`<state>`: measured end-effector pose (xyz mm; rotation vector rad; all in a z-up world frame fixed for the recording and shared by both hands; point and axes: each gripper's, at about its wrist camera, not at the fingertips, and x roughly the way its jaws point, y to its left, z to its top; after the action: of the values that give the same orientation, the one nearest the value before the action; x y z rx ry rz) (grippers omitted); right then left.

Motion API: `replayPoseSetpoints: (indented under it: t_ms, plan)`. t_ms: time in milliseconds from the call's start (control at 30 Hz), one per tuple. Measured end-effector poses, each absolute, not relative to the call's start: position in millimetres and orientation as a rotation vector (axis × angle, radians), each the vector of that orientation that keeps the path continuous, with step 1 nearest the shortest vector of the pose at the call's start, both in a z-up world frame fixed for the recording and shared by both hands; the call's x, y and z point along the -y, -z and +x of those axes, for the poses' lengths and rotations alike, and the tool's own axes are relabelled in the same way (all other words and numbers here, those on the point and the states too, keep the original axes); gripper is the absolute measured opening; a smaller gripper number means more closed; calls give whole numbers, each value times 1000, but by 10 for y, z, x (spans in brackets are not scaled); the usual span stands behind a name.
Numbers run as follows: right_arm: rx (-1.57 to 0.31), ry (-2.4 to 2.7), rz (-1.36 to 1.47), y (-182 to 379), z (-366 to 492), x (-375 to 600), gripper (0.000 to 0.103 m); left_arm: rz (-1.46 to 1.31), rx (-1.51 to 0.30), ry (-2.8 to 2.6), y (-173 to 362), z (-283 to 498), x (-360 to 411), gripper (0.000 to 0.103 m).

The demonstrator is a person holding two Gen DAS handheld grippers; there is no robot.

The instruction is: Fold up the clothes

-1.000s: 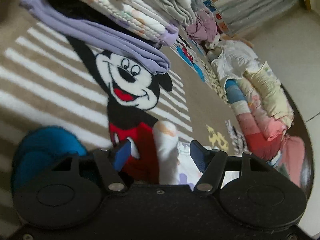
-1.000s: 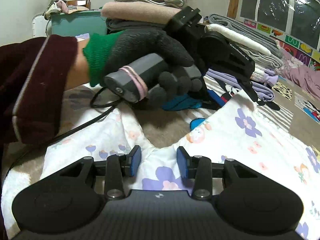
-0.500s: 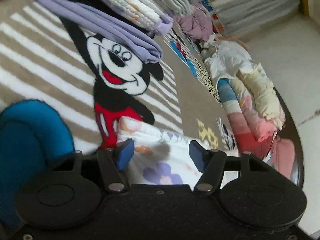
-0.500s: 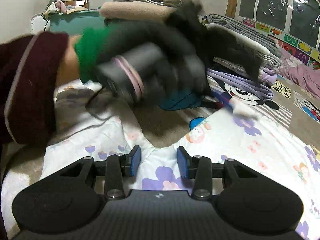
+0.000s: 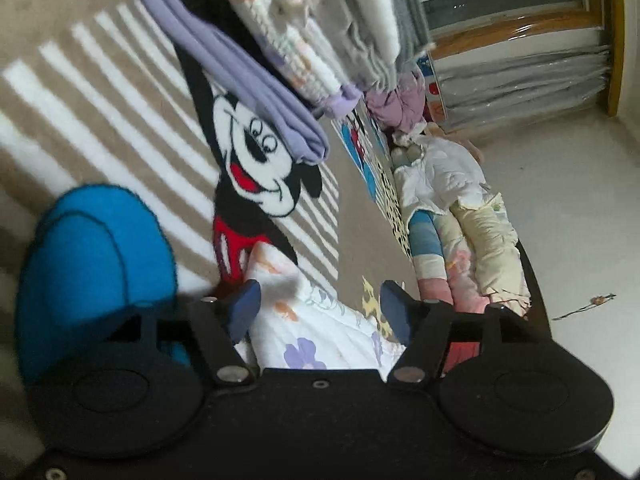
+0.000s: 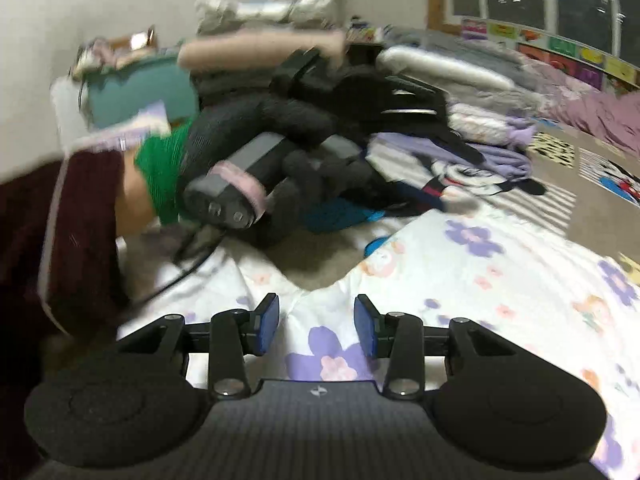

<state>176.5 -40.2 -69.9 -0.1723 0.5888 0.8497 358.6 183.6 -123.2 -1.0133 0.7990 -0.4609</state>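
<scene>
A white garment with purple and orange flowers lies spread on a cartoon-mouse blanket. One corner of the floral garment lies between the jaws of my left gripper. These jaws are wide apart and opening, and the pads do not press the cloth. My right gripper hovers low over the garment's near edge, jaws apart and nothing pinched. In the right wrist view a dark-gloved hand holds the left gripper's handle, blurred, over the garment's far corner.
A stack of folded clothes sits on the blanket just beyond the mouse figure. A row of rolled garments lines the blanket's right edge, with pale floor past it. A teal box stands at the back left.
The left gripper has rolled and shifted, so the garment's corner now lies flatter between its jaws. In the right wrist view the gloved hand has moved and blurred. The right gripper rose slightly.
</scene>
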Motion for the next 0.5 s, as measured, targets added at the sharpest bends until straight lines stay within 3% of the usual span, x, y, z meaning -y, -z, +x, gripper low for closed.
replayPoseSetpoints:
  t_ms: [267,500]
  plan:
    - [-536,-697,-152,617,1654,1267,44,-969,-760,430,1013,3270,-1791,68]
    - [-533,-531,212,778,1917,2358,46,-856,-781,462,863,3064,-1322,69]
